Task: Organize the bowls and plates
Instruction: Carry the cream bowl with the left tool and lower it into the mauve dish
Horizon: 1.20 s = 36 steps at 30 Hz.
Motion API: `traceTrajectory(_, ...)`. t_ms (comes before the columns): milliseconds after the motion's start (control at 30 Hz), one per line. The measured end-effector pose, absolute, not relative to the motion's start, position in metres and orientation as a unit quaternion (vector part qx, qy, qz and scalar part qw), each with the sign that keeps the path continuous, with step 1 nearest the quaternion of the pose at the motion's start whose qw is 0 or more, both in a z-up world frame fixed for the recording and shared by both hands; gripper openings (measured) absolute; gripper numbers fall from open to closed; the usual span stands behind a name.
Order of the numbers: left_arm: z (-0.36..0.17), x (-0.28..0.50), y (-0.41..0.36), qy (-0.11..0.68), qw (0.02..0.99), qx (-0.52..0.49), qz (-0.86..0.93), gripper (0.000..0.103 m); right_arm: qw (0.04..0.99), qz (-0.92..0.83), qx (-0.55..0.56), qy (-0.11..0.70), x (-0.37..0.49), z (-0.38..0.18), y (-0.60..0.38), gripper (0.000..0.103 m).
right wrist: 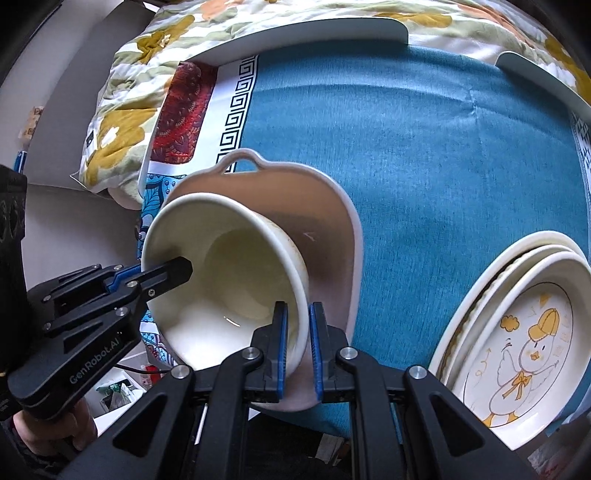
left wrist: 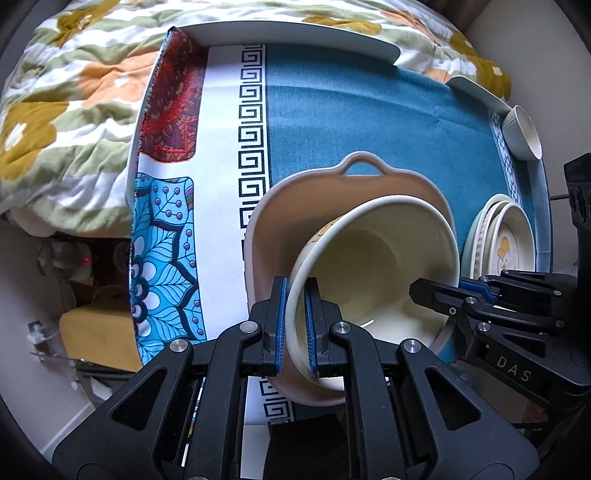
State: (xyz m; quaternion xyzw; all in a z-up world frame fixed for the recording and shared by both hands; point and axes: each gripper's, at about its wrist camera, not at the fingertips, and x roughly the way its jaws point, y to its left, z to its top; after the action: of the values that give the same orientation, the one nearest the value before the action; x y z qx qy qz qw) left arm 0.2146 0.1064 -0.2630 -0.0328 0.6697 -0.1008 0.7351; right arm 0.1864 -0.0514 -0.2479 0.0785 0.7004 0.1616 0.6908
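A cream bowl [left wrist: 373,266] is held tilted over a larger pale dish with a loop handle [left wrist: 343,184]. My left gripper [left wrist: 295,325] is shut on the bowl's left rim. My right gripper [right wrist: 295,343] is shut on the bowl's [right wrist: 229,266] right rim, above the handled dish [right wrist: 325,221]. Each gripper also shows in the other's view, the right one [left wrist: 465,299] and the left one [right wrist: 147,277]. A stack of plates with a duck picture [right wrist: 524,332] lies at the right, and also shows in the left wrist view [left wrist: 506,236].
A teal cloth [right wrist: 424,147] with a patterned border covers the table. A small ribbed white bowl [left wrist: 524,133] stands at the far right edge. A floral quilt [left wrist: 66,96] lies behind and left of the table. The pale table edge [left wrist: 295,33] runs along the back.
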Motion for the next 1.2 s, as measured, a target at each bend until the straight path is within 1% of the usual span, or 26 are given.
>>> traceTrajectory(467, -0.266, 0.220, 0.103, 0.668, 0.737, -0.023, -0.101, 0.008, 0.683, 0.154, 0.074, 0.710, 0.192, -0.258, -0.046, 0.011)
traceTrajectory(567, -0.264, 0.221, 0.101, 0.666, 0.740, -0.018, -0.098, 0.012, 0.684, 0.153, 0.071, 0.710, 0.192, -0.257, -0.046, 0.011)
traceTrajectory(633, -0.260, 0.221, 0.101, 0.662, 0.743, -0.015, -0.096, 0.019, 0.685, 0.153, 0.069, 0.709, 0.193, -0.255, -0.046, 0.011)
traceTrajectory(700, -0.256, 0.222, 0.102, 0.658, 0.746, -0.017, -0.098, 0.021, 0.686, 0.155, 0.072, 0.707, 0.193, -0.252, -0.047, 0.011)
traceTrajectory(1067, -0.246, 0.217, 0.105, 0.650, 0.754, -0.015, -0.097, 0.022, 0.692, 0.155, 0.068, 0.701, 0.190, -0.246, -0.046, 0.011)
traceTrajectory(1200, -0.231, 0.211, 0.104, 0.641, 0.760, -0.024, -0.104, 0.022, 0.704, 0.157, 0.064, 0.690, 0.184, -0.232, -0.048, 0.011)
